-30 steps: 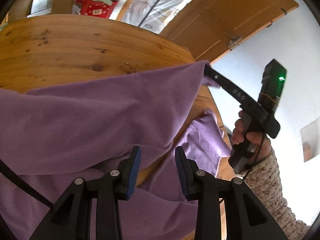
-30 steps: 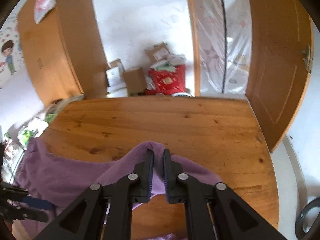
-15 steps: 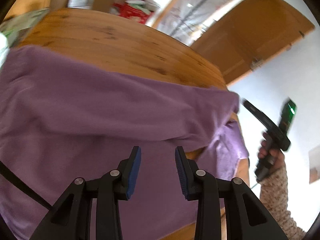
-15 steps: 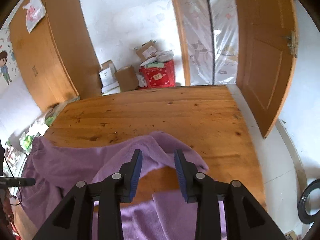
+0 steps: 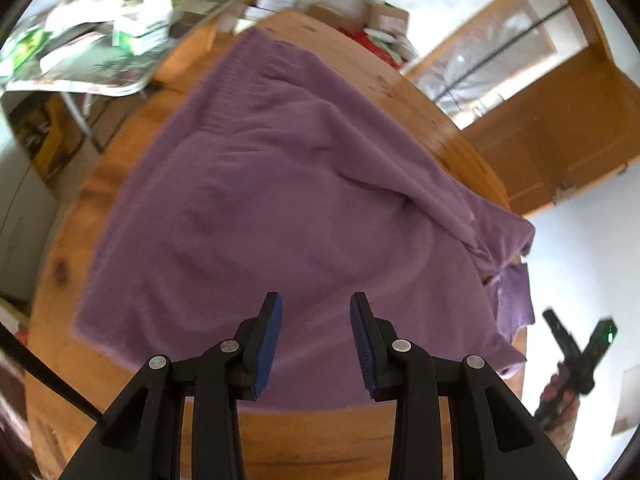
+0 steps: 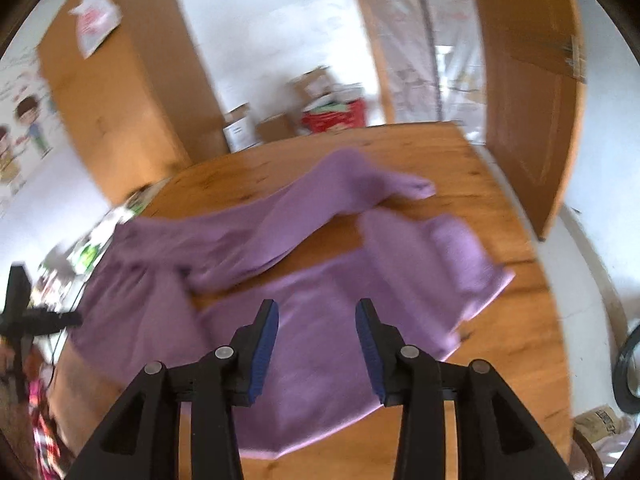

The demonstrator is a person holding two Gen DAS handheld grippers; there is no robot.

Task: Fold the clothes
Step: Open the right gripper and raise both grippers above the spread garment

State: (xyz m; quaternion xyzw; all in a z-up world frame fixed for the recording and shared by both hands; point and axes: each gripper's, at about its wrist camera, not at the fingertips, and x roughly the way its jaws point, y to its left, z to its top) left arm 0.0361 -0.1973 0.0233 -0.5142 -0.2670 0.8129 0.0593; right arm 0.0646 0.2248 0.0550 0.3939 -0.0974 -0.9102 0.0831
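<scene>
A purple sweater (image 5: 280,208) lies spread on the wooden table (image 5: 320,436). One sleeve (image 6: 352,184) lies folded back across the table toward the body, and the other sleeve (image 6: 460,256) reaches toward the right edge. My left gripper (image 5: 316,336) hovers open over the near hem with nothing between its fingers. My right gripper (image 6: 318,340) is opening above the sweater's body (image 6: 320,280), nothing between its pads. In the left wrist view the right gripper (image 5: 576,348) appears off the table's right side, held by a hand.
A wooden door (image 6: 528,92) stands open at the right. Cardboard boxes (image 6: 276,124) and a red bag (image 6: 336,116) sit beyond the table's far edge. A cluttered tray (image 5: 92,36) stands past the left corner. A wooden wardrobe (image 6: 116,80) is at the back left.
My right gripper opened, let go of the sleeve and drew back; the sleeve now lies on the table. My left gripper swung left and now looks over the whole sweater.
</scene>
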